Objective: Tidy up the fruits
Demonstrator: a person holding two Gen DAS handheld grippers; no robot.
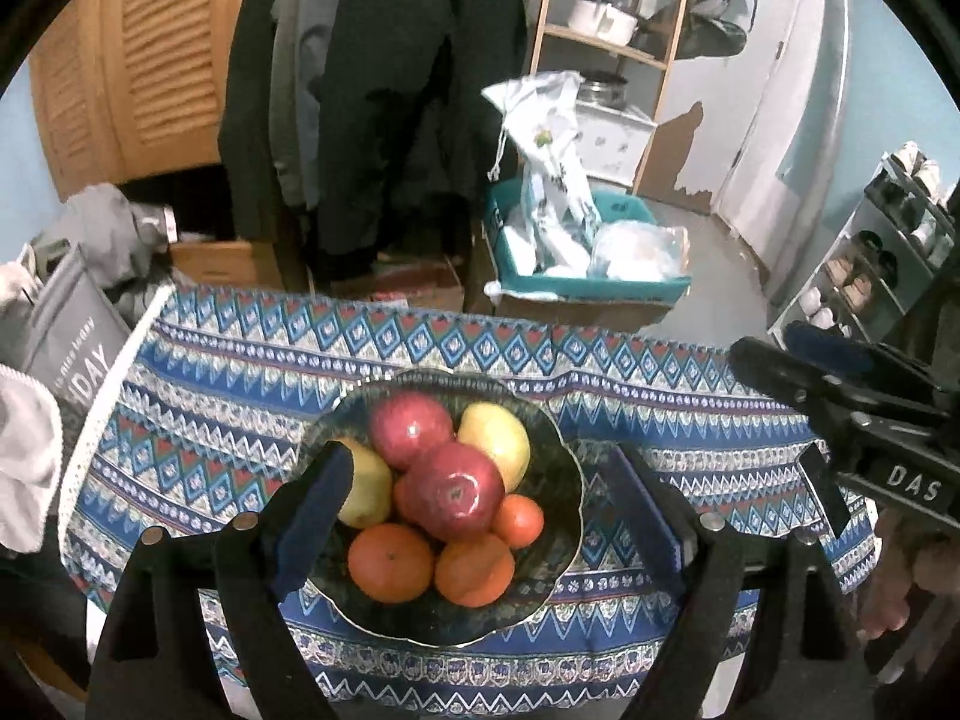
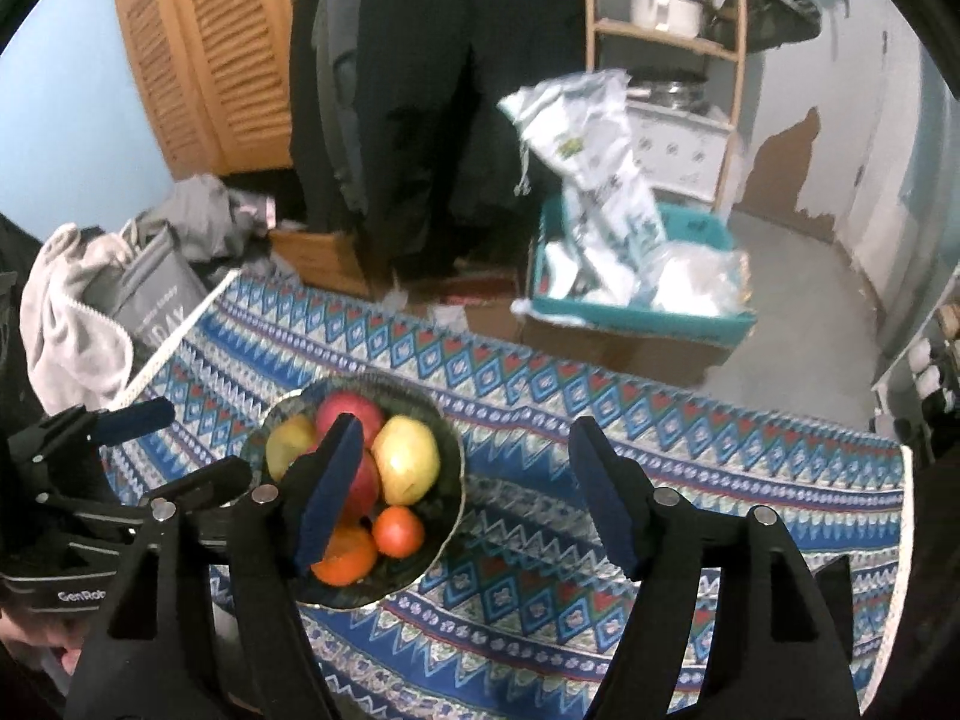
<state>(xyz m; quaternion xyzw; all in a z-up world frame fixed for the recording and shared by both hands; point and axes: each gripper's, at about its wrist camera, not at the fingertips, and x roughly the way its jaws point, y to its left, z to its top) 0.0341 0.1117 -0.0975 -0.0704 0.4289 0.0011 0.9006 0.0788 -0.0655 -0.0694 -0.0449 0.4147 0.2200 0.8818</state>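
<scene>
Fruit [image 1: 456, 492] lies heaped in a dark bowl [image 1: 567, 480] on the patterned cloth [image 1: 690, 420]: apples, yellow pears, oranges. The left gripper [image 1: 486, 516] hangs above it, jaws spread and empty. The right gripper [image 2: 468, 498] is spread too, empty, right of the bowl.

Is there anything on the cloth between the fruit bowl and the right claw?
No. In the right wrist view, only bare patterned tablecloth lies between the fruit bowl and the open, empty right claw.
</scene>
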